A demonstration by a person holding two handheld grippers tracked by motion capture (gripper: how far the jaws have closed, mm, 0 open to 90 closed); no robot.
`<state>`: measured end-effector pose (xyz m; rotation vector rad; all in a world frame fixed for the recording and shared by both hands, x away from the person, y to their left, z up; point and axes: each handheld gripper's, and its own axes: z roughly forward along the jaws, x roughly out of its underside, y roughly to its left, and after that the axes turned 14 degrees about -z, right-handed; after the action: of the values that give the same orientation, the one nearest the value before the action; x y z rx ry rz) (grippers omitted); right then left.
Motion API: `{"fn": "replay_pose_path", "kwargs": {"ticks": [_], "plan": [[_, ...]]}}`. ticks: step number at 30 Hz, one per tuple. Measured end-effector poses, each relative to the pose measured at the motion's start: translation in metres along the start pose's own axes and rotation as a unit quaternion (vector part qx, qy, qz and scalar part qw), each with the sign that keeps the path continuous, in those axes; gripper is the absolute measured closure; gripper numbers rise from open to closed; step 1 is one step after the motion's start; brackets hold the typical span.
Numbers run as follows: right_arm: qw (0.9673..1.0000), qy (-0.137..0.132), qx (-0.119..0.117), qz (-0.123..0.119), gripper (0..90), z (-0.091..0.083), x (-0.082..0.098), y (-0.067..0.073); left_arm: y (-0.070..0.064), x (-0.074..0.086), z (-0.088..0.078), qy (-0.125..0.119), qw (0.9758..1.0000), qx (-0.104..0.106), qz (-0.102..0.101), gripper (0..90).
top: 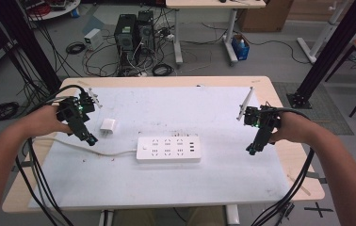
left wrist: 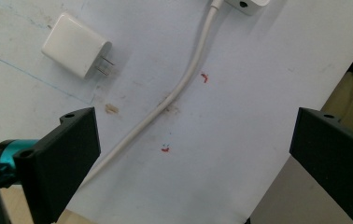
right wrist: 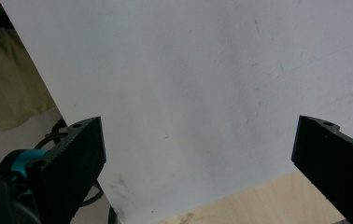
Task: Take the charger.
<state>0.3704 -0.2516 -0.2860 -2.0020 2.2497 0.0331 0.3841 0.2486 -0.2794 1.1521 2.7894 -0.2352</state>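
Observation:
A white power strip [top: 168, 149] lies flat near the middle of the white mat [top: 214, 179], and its white cord [top: 86, 148] runs off to the left. A small white plug adapter [top: 108, 126] rests on the mat left of the strip; in the left gripper view the adapter [left wrist: 75, 45] lies prongs toward the cord [left wrist: 184, 84]. My left gripper [top: 90, 139] hovers just left of the adapter, jaws wide apart and empty [left wrist: 191, 154]. My right gripper [top: 252, 149] hangs over the mat's right part, open [right wrist: 198, 154] with nothing between its jaws.
The mat covers a wooden table [top: 166, 81]. Black cables [top: 39, 183] trail from both grippers over the near edge. Beyond the table stand computer towers [top: 133, 30], floor cables, another desk [top: 204, 28] and black frame posts [top: 327, 52].

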Motion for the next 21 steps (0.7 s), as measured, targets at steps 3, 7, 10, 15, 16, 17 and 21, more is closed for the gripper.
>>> {"fn": "replay_pose_path", "kwargs": {"ticks": [3, 7, 10, 15, 16, 17, 21], "plan": [[1.0000, 0.001, 0.003, 0.000, 2.3, 0.0002, 0.0008, 0.0001, 0.0002, -0.0001, -0.0014, -0.007, 0.9999, -0.003, -0.007, 1.8], [1.0000, 0.001, 0.005, 0.003, 2.3, -0.0002, -0.0001, 0.0020, -0.0002, -0.0007, -0.0042, -0.020, 0.9997, -0.006, -0.016, 1.8], [1.0000, 0.000, 0.008, 0.002, 2.3, 0.0006, -0.0010, 0.0020, 0.0009, -0.0011, -0.0041, -0.028, 0.9990, -0.014, -0.032, 1.8], [0.9999, -0.002, 0.010, -0.003, 2.3, 0.0031, -0.0036, 0.0019, 0.0020, -0.0036, -0.0016, -0.028, 0.9977, -0.023, -0.057, 1.8], [0.9999, -0.002, 0.010, -0.004, 2.3, 0.0035, -0.0035, 0.0016, 0.0028, -0.0043, -0.0010, -0.033, 0.9971, -0.023, -0.065, 1.8], [0.9999, -0.003, 0.010, -0.002, 2.3, 0.0039, -0.0034, 0.0017, 0.0044, -0.0051, -0.0011, -0.034, 0.9963, -0.023, -0.076, 1.8], [0.9999, -0.003, 0.013, 0.003, 2.3, 0.0047, -0.0020, 0.0013, 0.0093, -0.0077, -0.0003, -0.051, 0.9904, -0.016, -0.127, 1.8]]}}
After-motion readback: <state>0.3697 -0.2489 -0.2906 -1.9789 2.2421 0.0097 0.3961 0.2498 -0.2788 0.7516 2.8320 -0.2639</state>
